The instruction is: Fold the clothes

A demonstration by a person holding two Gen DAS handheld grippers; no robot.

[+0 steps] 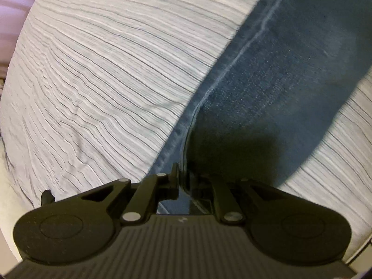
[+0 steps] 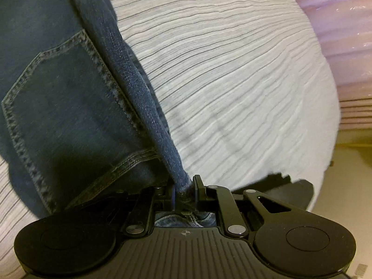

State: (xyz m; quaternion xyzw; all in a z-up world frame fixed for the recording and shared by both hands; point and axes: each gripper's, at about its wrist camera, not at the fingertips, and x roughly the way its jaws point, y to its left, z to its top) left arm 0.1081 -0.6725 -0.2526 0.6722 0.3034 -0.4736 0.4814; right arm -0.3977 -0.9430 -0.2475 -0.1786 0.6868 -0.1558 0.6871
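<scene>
Dark blue jeans lie stretched over a striped white bedsheet. In the left wrist view the left gripper is shut on the seamed edge of a jeans leg, which runs away up to the right. In the right wrist view the right gripper is shut on a bunched fold of the jeans by the waistband, next to a stitched back pocket. The denim hangs taut from both grippers, partly lifted off the sheet.
The striped bedsheet covers the bed in both views. A pink ribbed surface stands beyond the bed's far edge. Pale floor shows at the right of the right wrist view.
</scene>
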